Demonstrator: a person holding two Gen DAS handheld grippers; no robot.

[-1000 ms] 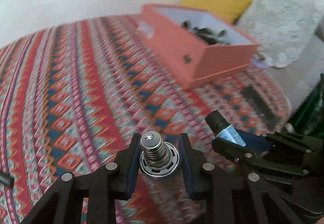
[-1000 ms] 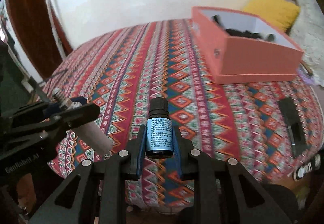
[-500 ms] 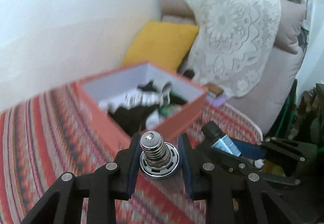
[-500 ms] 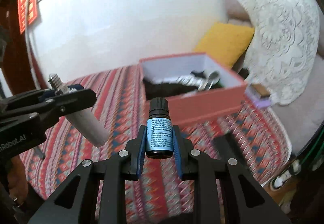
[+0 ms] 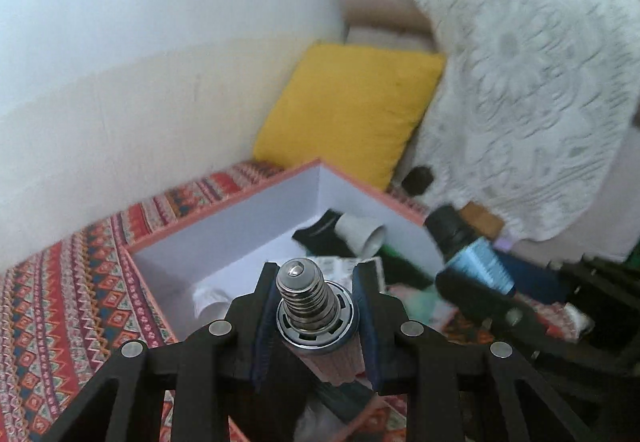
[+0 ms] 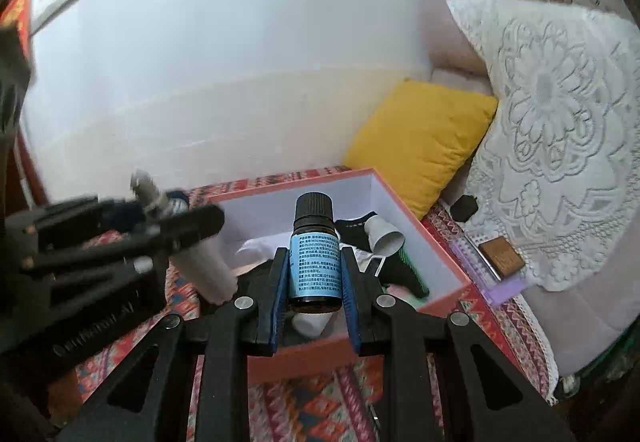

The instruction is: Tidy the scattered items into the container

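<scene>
Filling the middle of both views, the orange box (image 6: pixel 440 242) sits open on the patterned worktop (image 5: pixel 60 302) with clutter inside, while above it the left claw (image 5: pixel 316 306) pinches a screw-tipped cylinder (image 5: pixel 306 290) — the right claw (image 6: pixel 314 282) clamps a blue-labelled bottle (image 6: pixel 315 262).

Fine print on blue label of small dark bottle (image 6: pixel 315 259) (too small to read). Blurred white lettering on left gripper (image 6: pixel 182 232) body, illegible.

Left tool (image 5: pixel 316 306) and right tool (image 6: pixel 314 274) hover side by side, each clamped on its load.
</scene>
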